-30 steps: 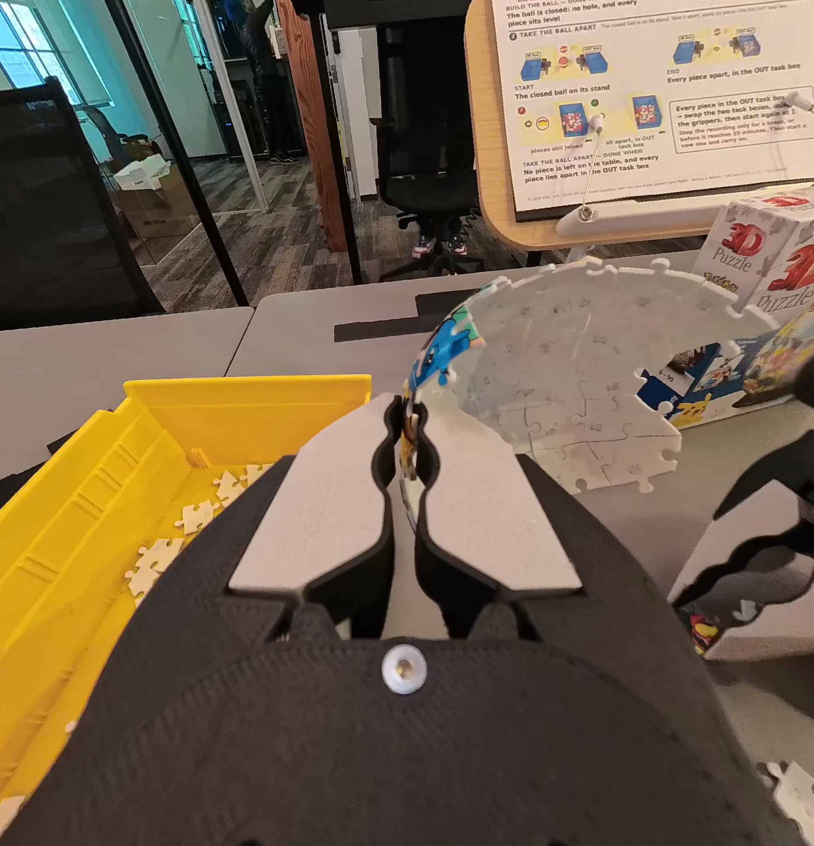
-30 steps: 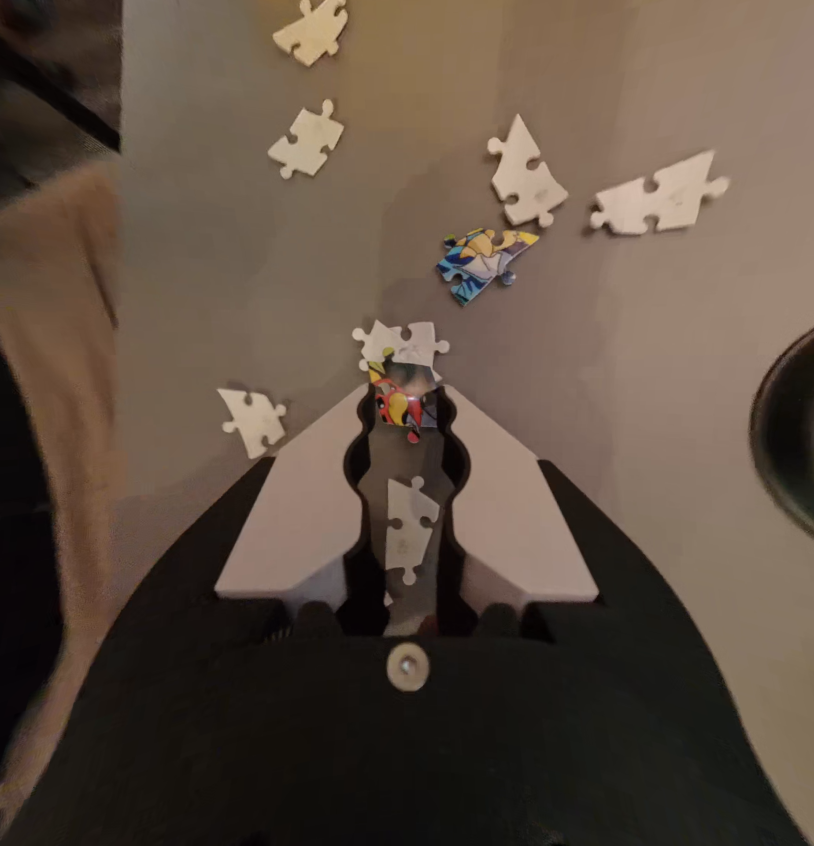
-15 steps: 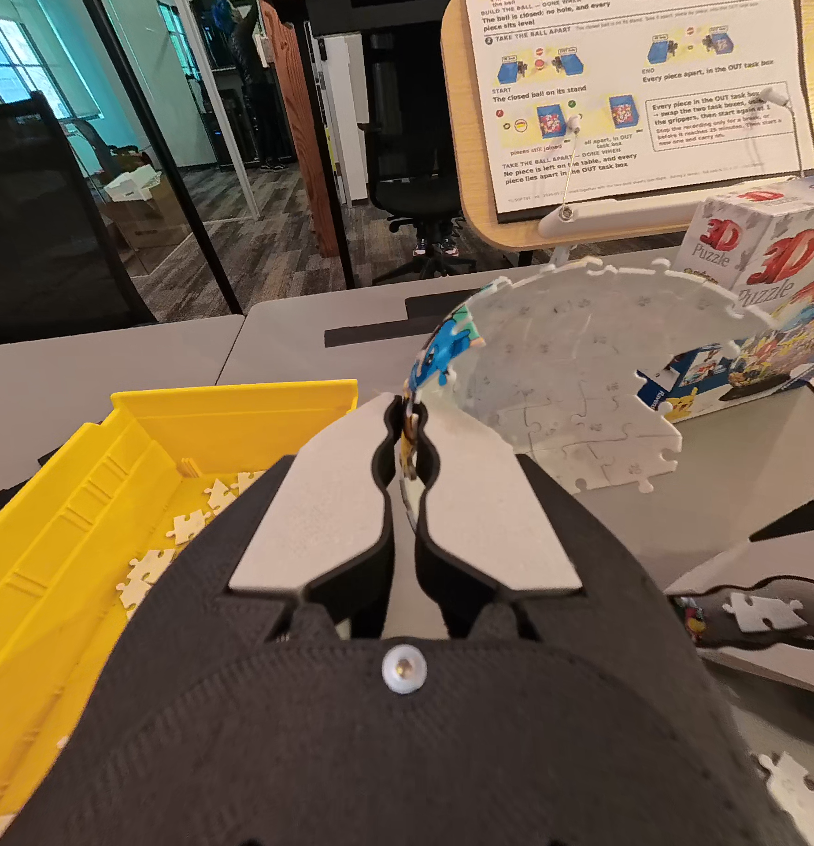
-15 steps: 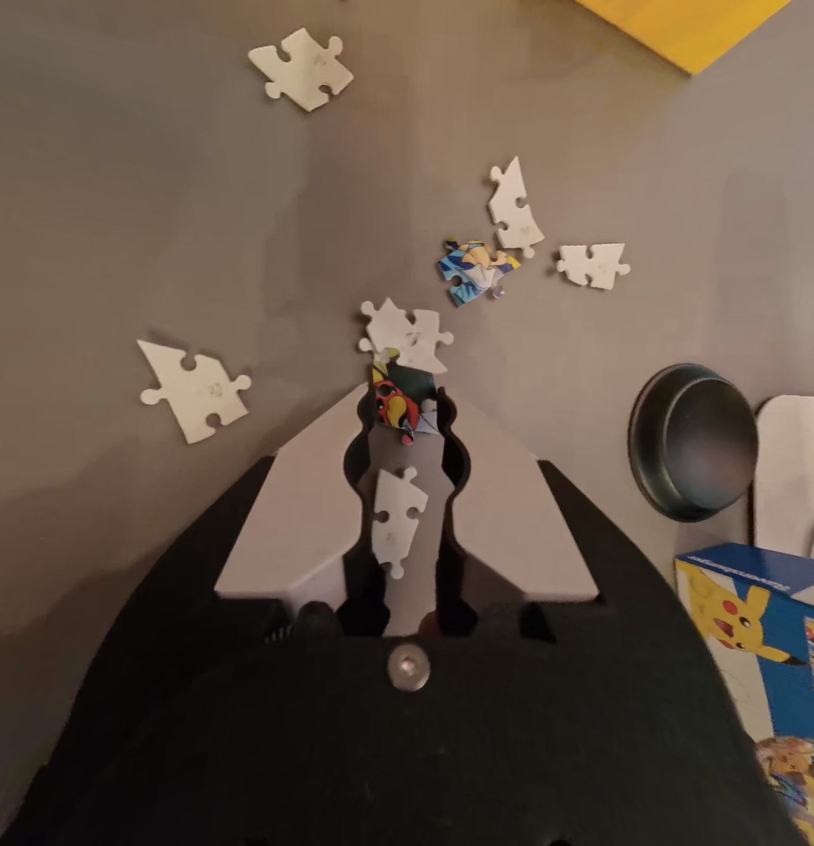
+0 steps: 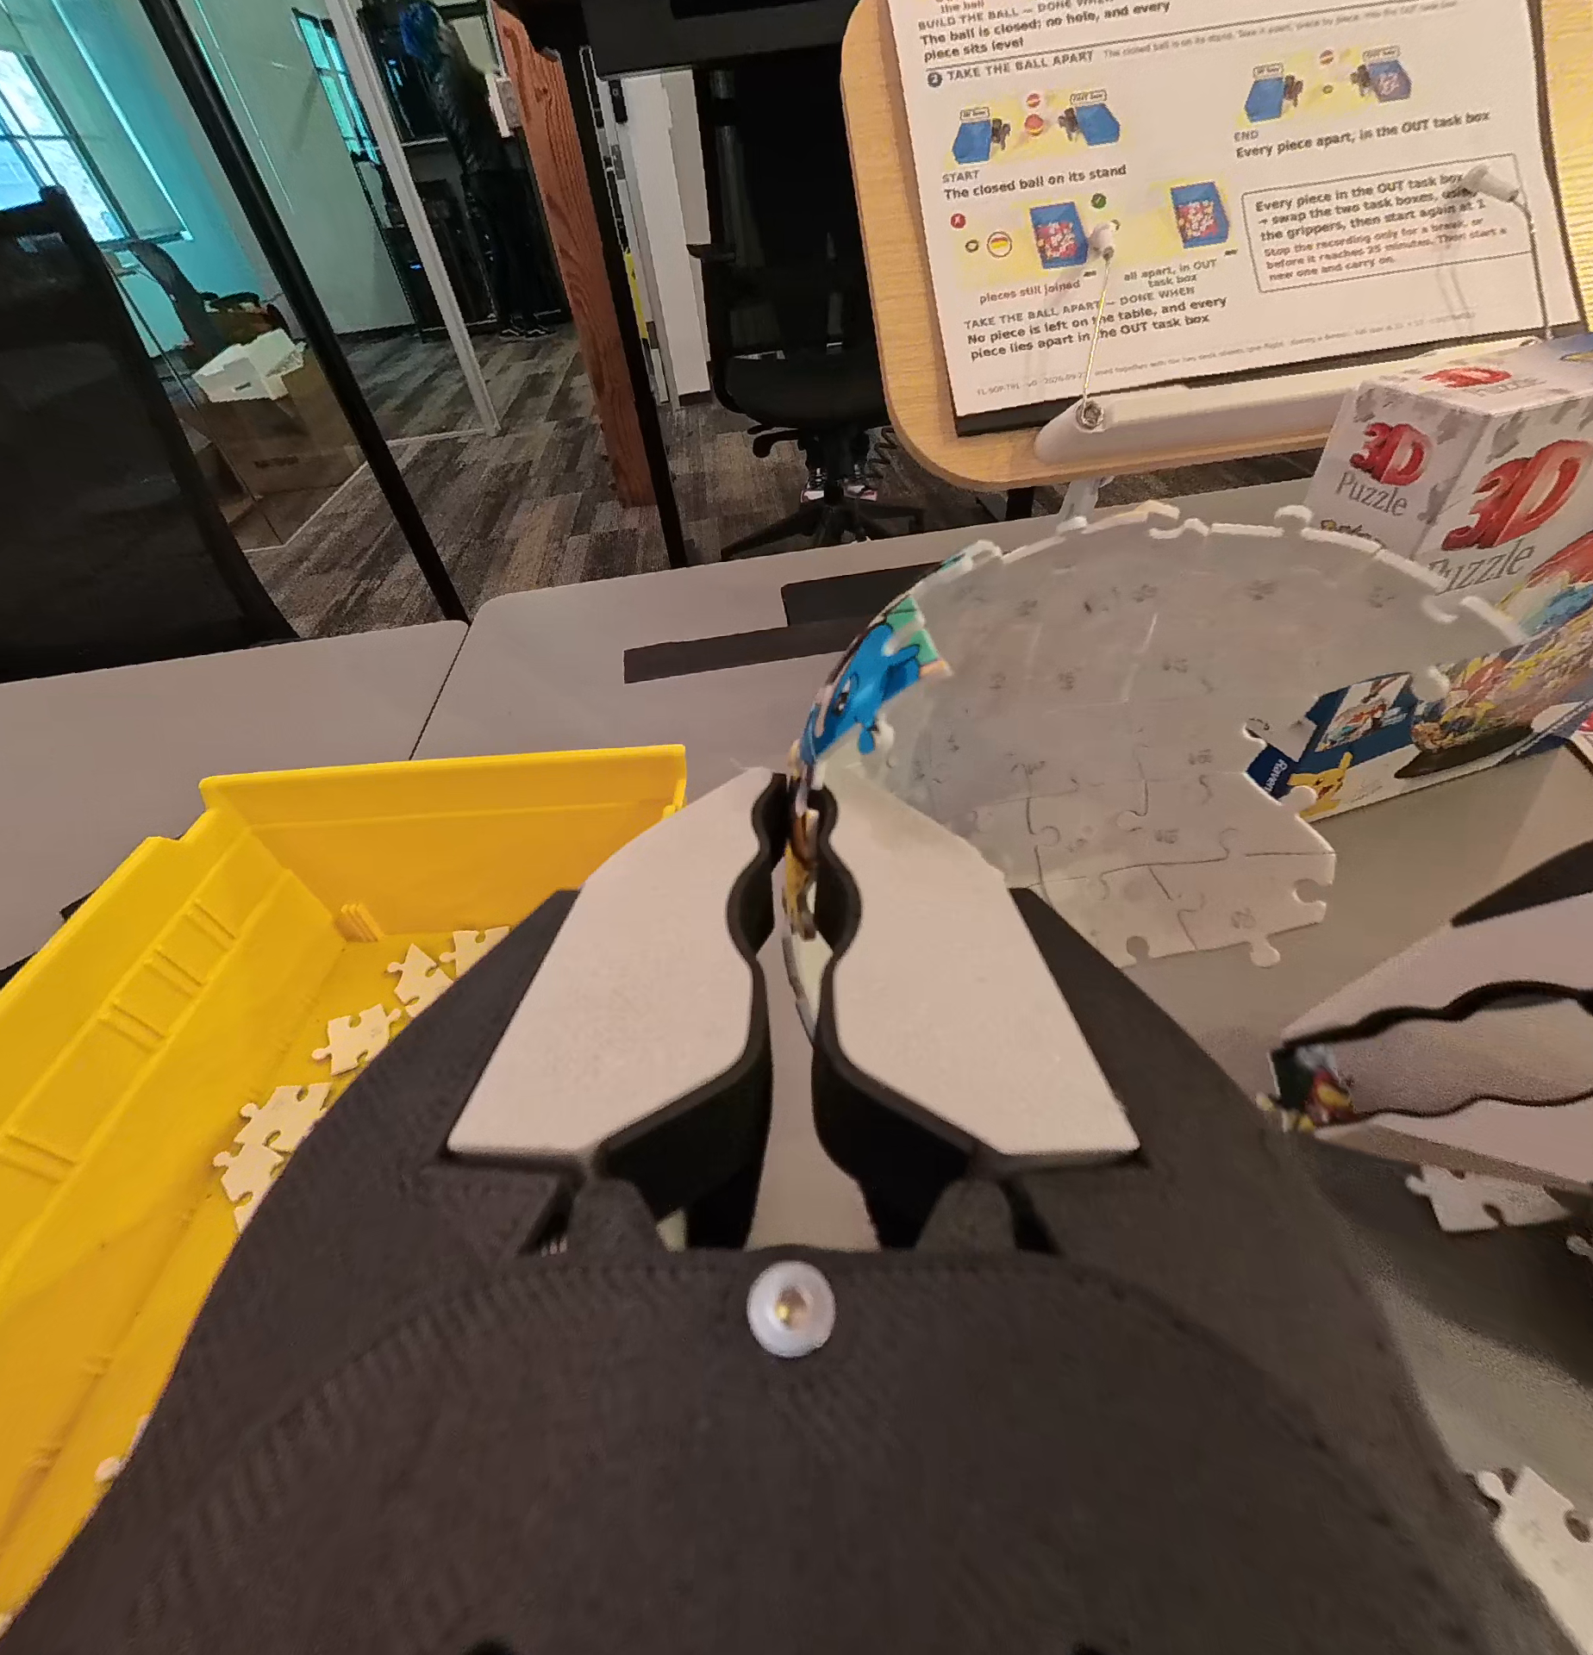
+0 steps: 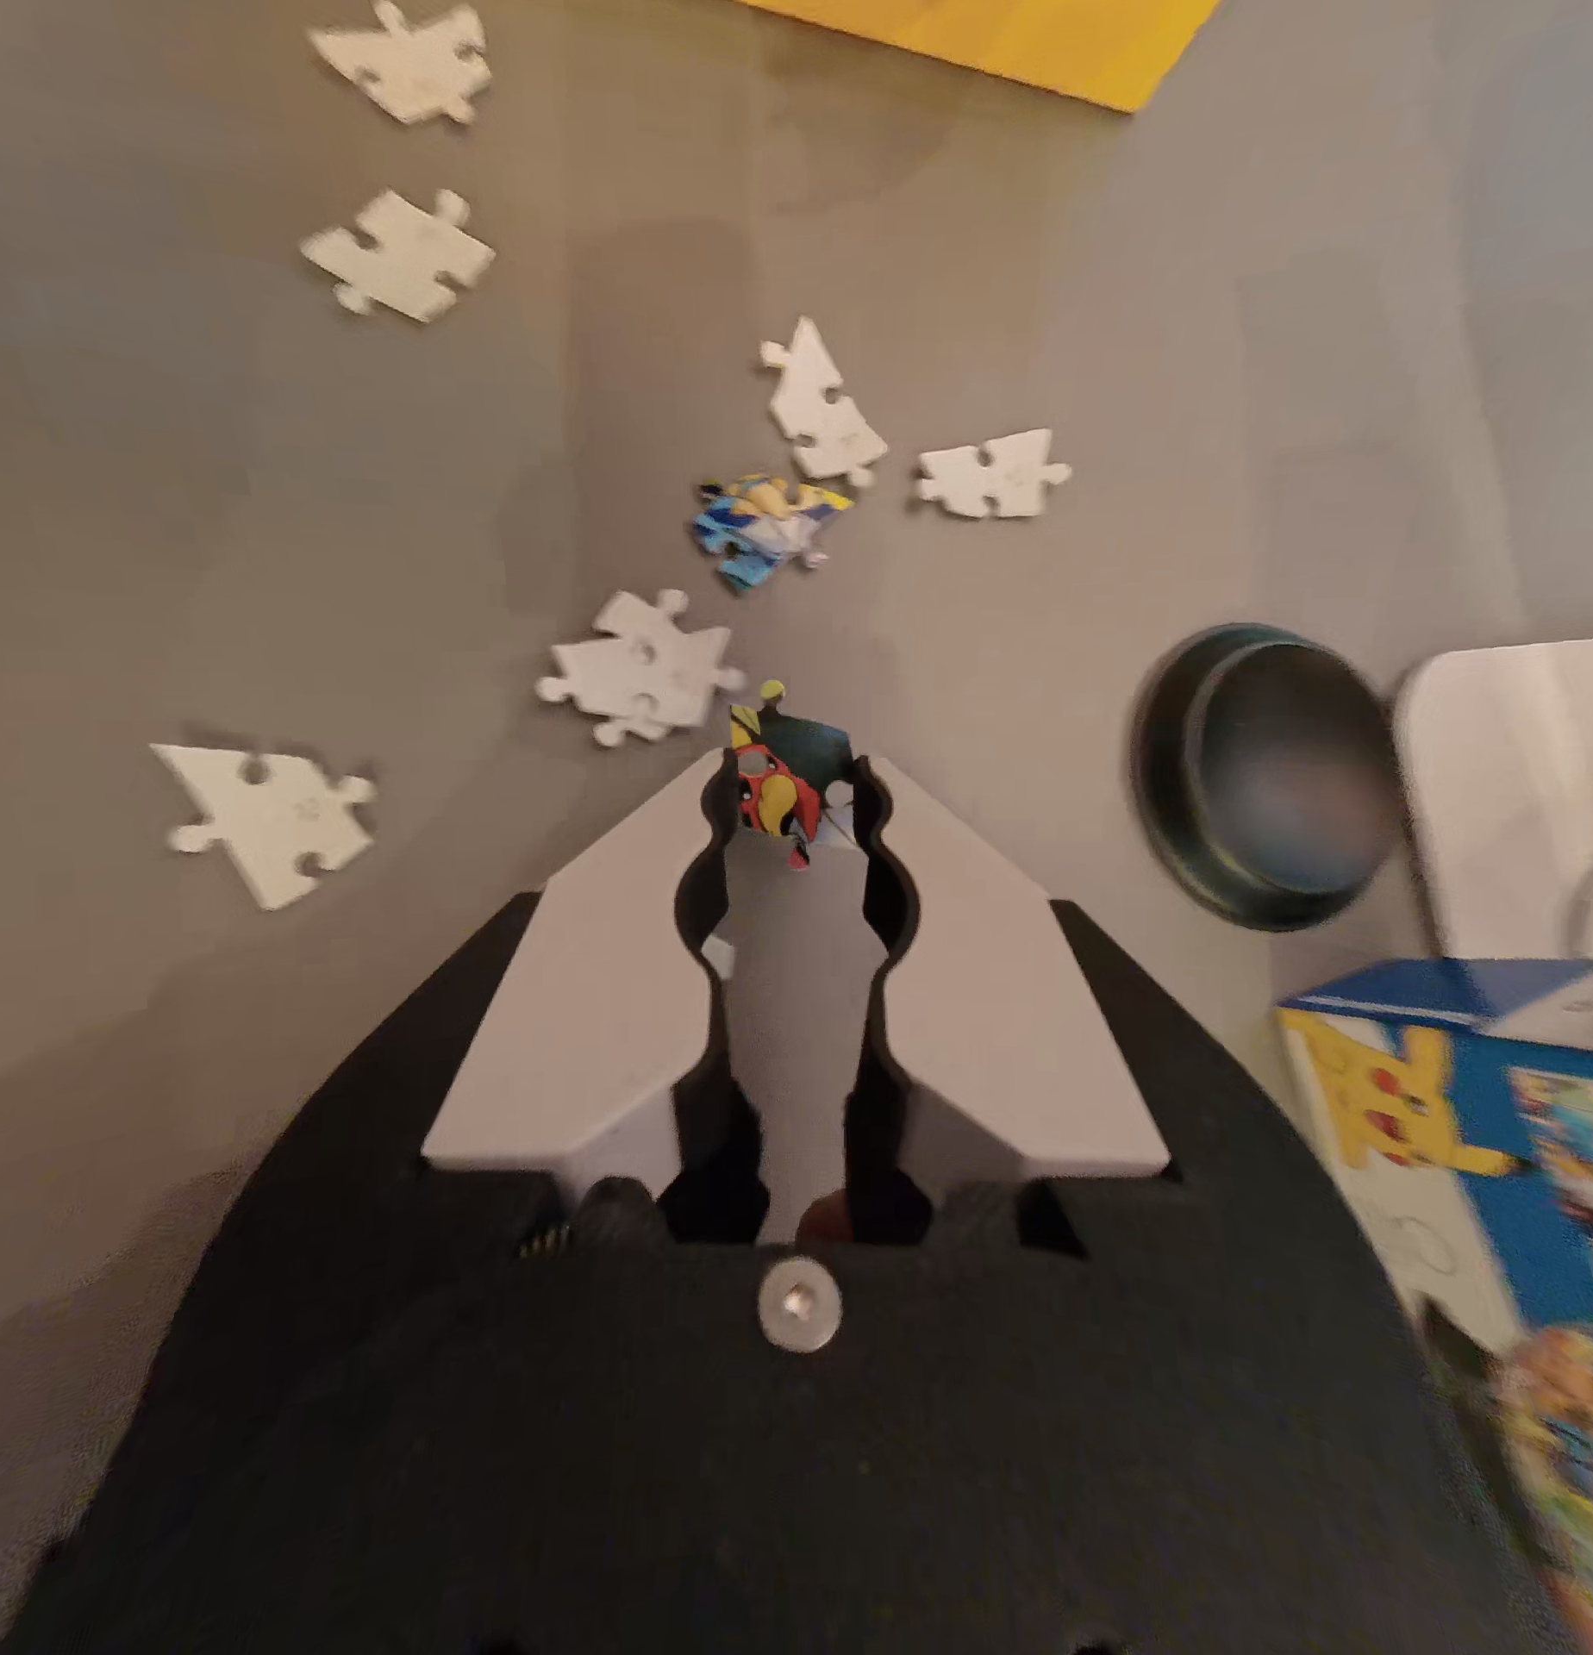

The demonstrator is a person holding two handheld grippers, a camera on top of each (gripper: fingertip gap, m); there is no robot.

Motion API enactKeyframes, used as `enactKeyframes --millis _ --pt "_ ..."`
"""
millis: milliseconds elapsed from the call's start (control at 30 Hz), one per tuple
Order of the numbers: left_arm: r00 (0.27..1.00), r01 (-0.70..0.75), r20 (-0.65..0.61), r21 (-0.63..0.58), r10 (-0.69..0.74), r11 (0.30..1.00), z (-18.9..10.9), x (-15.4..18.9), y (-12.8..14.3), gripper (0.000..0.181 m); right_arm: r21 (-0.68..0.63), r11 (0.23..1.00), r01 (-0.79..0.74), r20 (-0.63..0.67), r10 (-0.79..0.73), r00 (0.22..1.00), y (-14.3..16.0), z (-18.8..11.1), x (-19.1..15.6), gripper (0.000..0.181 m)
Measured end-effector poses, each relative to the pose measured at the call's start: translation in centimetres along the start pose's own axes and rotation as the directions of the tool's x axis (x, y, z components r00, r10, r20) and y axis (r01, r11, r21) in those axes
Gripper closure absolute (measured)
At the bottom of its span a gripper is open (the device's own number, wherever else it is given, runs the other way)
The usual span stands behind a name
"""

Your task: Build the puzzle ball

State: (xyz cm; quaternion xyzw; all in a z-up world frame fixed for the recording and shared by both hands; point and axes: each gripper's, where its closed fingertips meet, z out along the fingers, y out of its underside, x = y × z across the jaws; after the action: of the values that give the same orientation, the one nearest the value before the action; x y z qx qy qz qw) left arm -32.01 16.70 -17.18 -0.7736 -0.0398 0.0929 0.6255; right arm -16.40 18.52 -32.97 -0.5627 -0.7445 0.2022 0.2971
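Note:
My left gripper is shut on the rim of the half-built puzzle ball, a curved shell with its white inside facing me, held above the grey table. My right gripper is shut on a red, yellow and dark puzzle piece and holds it above the table. The right gripper also shows in the left wrist view, low at the right, with the piece at its tip. Several loose pieces lie white side up on the table, and one lies printed side up.
A yellow bin with loose pieces stands at the left; its corner shows in the right wrist view. A black round stand and the blue puzzle box are at the right. An instruction board stands behind. About 25 centimeters separates my left fingertips from my right.
My right gripper has lifted the coloured piece off the table and swung it toward the ball. The left gripper has kept its hold on the ball, barely moving.

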Motion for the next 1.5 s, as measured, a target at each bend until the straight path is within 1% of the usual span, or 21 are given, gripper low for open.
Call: enactKeyframes --millis 67,133,167,200,233,300,367,400,467,567,667,767,833,867,933,1000,1100,1267,1367,1433,1500 --pt "1.000 -0.001 0.000 -0.002 0.001 1.000 0.0 0.0 0.1 0.178 -0.030 0.997 0.069 -0.068 -0.071 0.995 -0.1 -0.1 1.0 0.157" --pt "1.000 0.000 -0.001 -0.003 0.000 1.000 0.1 0.0 0.1 0.178 -0.036 0.995 0.095 -0.044 -0.097 0.994 -0.5 0.0 0.6 0.157" --pt "1.000 -0.001 0.000 -0.002 0.001 1.000 0.0 0.0 0.1 0.178 -0.018 0.998 0.057 0.003 -0.057 0.998 -0.8 0.1 0.1 0.157" --pt "1.000 -0.002 0.000 -0.001 0.002 1.000 0.0 0.0 0.0 0.178 0.007 1.000 -0.020 0.080 0.019 0.997 -1.2 0.1 -0.6 0.158" --pt "1.000 -0.002 0.000 -0.001 0.002 1.000 0.0 0.0 0.0 0.178 0.011 0.993 -0.116 0.178 0.112 0.978 -1.4 -0.1 -1.4 0.158" --pt "1.000 0.000 0.001 0.001 0.000 1.000 0.0 0.0 -0.1 0.178 -0.032 0.960 -0.278 0.346 0.272 0.898 -1.3 -0.5 -2.6 0.157" --pt "1.000 0.000 -0.001 0.001 0.000 1.000 0.0 0.0 0.0 0.178 -0.079 0.914 -0.397 0.499 0.381 0.778 -1.6 -1.4 -3.8 0.157" --pt "1.000 0.001 -0.002 0.001 -0.001 1.000 0.0 0.0 0.0 0.178 -0.125 0.902 -0.413 0.521 0.414 0.746 -1.1 -1.4 -4.1 0.157" --pt "1.000 0.000 -0.007 -0.001 0.000 1.000 0.1 0.2 0.0 0.178 -0.207 0.895 -0.395 0.512 0.443 0.736 0.3 -0.9 -4.3 0.156" --pt "1.000 -0.003 -0.008 -0.003 0.003 1.000 0.1 0.3 0.1 0.178 -0.214 0.903 -0.373 0.474 0.430 0.769 0.8 0.0 -3.9 0.156" --pt "1.000 -0.003 -0.008 -0.002 0.003 1.000 0.1 0.3 0.1 0.178 -0.186 0.930 -0.318 0.413 0.368 0.833 0.8 0.4 -3.1 0.149" --pt "1.000 -0.001 -0.006 -0.002 0.001 1.000 0.1 0.2 0.1 0.178 -0.161 0.968 -0.191 0.337 0.236 0.911 1.2 0.2 -2.9 0.146" --pt "1.000 0.000 -0.006 -0.003 0.000 1.000 0.1 0.1 0.1 0.178 -0.107 0.989 -0.098 0.250 0.122 0.961 0.9 -0.1 -2.4 0.148" --pt "1.000 0.000 -0.006 -0.003 0.000 1.000 0.1 0.1 0.2 0.178 -0.093 0.995 -0.045 0.201 0.063 0.978 1.0 -0.2 -2.2 0.146" --pt "1.000 0.002 -0.007 -0.003 -0.002 1.000 0.2 0.2 0.2 0.178 -0.071 0.996 0.043 0.151 -0.032 0.988 1.0 -0.5 -2.7 0.146" --pt "1.000 0.000 -0.008 -0.003 0.000 1.000 0.2 0.2 0.2 0.178 -0.091 0.991 0.103 0.104 -0.093 0.990 1.6 0.0 -2.9 0.147" --pt "1.000 -0.003 -0.010 -0.002 0.003 1.000 0.1 0.4 0.1 0.178 -0.064 0.992 0.109 0.049 -0.106 0.993 1.4 0.5 -2.7 0.162" --pt "1.000 -0.007 -0.008 0.008 0.007 1.000 0.0 0.4 -0.2 0.178 -0.037 0.997 0.065 0.041 -0.064 0.997 1.3 0.5 -2.2 0.166" --pt "1.000 -0.006 -0.010 0.008 0.006 1.000 0.0 0.5 -0.2 0.178 0.028 0.998 -0.063 0.092 0.060 0.994 0.2 -0.3 -1.7 0.180" --pt "1.000 -0.007 -0.013 0.009 0.007 1.000 0.0 0.7 -0.3 0.178 0.036 0.988 -0.151 0.143 0.144 0.979 0.0 -0.6 -1.1 0.181" --pt "1.000 -0.011 -0.014 0.010 0.011 1.000 0.0 0.7 -0.3 0.178 0.027 0.964 -0.263 0.207 0.252 0.945 0.0 -0.7 -0.7 0.181"
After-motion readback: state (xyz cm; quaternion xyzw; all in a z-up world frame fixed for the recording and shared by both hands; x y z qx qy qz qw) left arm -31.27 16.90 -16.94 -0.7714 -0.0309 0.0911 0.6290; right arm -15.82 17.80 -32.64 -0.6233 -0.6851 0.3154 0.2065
